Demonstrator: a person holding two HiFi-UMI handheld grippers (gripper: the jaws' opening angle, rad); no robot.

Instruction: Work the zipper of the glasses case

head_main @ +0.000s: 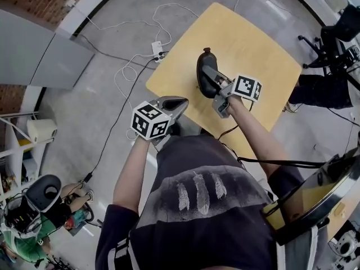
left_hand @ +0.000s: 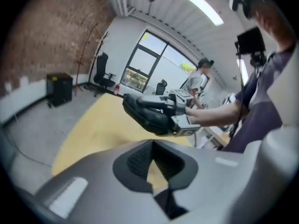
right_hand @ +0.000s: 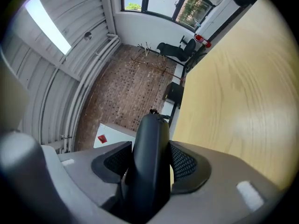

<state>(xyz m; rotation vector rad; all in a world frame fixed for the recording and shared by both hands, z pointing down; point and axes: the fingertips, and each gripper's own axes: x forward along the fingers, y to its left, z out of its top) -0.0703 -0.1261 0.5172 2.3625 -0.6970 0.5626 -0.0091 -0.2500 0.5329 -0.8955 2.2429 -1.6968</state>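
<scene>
- Squeezed on edge between the half-open right fingers (right_hand: 186,163): black oval hard glasses case (right_hand: 150,139).
- Nothing in the tight-shut left fingers (left_hand: 138,160); case ahead of their tips.
- Below the right fingers: yellow wooden counter (head_main: 253,49).

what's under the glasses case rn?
Held in the right tool, the glasses case sits over the yellow table. Only bare tabletop shows around it. The patch directly beneath is covered by the case, and whether it touches the top can't be told.
</scene>
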